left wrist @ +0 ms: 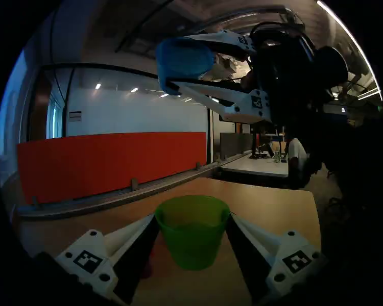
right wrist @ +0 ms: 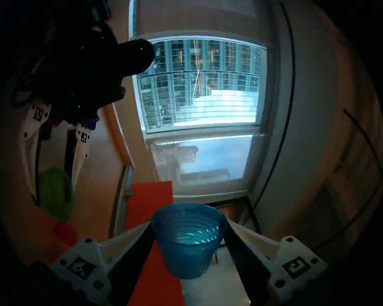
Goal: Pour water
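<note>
Wooden table (left wrist: 273, 204) sits under the left gripper (left wrist: 191, 219), clamped on the green cup (left wrist: 192, 242). The right gripper (right wrist: 189, 227) pinches the blue cup (right wrist: 189, 247), raised higher. Both look like thin, light plastic that probably flexes, so hold mid-wall, gently.

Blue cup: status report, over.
Left hand-held gripper shut on green cup. Right hand-held gripper shut on blue cup, tipped sideways, held high. No stream visible; path clear.

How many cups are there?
2. A green cup is gripped in the left tongs, a blue cup in the right tongs, raised above it. A red thing beside the green cup is too hidden to name.
</note>
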